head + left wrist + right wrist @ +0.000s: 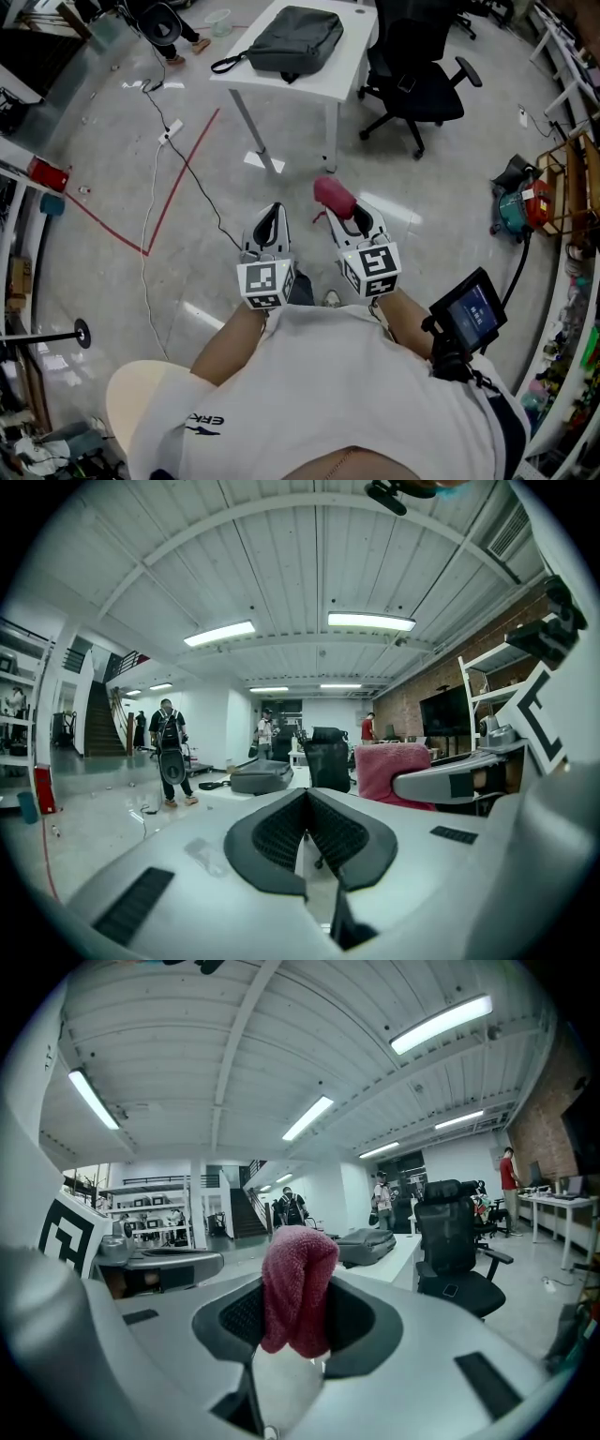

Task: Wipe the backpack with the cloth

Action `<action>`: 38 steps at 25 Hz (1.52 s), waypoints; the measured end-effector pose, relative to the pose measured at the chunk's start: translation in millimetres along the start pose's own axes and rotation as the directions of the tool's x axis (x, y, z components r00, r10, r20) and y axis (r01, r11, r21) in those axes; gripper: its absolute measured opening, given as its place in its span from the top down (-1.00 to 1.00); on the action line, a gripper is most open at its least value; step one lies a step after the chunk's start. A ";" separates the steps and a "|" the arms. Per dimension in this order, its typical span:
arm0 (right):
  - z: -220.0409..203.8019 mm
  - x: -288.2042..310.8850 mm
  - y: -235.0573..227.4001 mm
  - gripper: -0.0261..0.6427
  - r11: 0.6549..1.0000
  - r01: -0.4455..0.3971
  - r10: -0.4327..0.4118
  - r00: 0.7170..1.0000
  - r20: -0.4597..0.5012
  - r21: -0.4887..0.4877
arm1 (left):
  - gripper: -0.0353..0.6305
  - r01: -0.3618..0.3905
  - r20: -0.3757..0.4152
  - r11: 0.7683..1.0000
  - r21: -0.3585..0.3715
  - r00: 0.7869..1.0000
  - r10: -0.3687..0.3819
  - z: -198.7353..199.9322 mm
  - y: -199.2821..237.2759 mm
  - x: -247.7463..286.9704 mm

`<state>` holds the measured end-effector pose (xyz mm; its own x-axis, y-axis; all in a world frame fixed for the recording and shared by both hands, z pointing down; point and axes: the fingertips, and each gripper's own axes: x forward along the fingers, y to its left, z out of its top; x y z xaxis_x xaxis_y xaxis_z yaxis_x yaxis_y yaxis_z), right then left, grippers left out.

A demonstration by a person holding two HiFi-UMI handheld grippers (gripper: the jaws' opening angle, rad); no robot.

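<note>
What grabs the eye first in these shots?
The red cloth stands out first, pinched in the right hand-held gripper and bright against everything grey around it. Next comes the dark backpack, lying flat on the white table farther ahead and well away from the cloth. The left hand-held gripper is shut and empty.

Open floor (281,178) lies between the table (354,47) and the left gripper (273,210) and right gripper (359,223), which are held well short of it. At the left, a thin cable (208,204) and a red tape line (190,164) cross the floor. The backpack (295,39) covers most of the table top, leaving bare strips along the near and right edges. A chair (417,66) stands just beside the right edge. A rack (574,178) and clutter line the room's right side. The cloth (333,195) fills the right gripper's jaws.
</note>
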<state>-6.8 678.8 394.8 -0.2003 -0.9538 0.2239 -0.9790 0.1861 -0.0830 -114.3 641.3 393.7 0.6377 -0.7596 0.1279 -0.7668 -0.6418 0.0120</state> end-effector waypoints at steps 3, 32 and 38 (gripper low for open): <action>3.7 22.0 -0.2 0.50 1.000 0.007 -0.007 1.000 -0.002 -0.004 | 0.88 0.005 0.002 1.000 -0.007 1.000 -0.005 -0.7 17.5 15.8; 45.3 229.9 -21.6 0.50 0.972 0.230 -0.229 0.973 -0.022 0.050 | 0.88 0.220 0.016 0.975 -0.013 0.975 -0.219 23.5 178.2 180.3; 52.3 250.7 -33.4 0.50 0.971 0.237 -0.236 0.971 -0.025 0.034 | 0.88 0.227 0.013 0.974 -0.028 0.974 -0.226 24.4 188.9 204.2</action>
<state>-22.4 421.1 402.9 0.0357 -0.9647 0.2611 -0.9967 -0.0533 -0.0606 -127.1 362.4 398.0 0.7957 -0.5959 0.1085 -0.6041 -0.7940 0.0688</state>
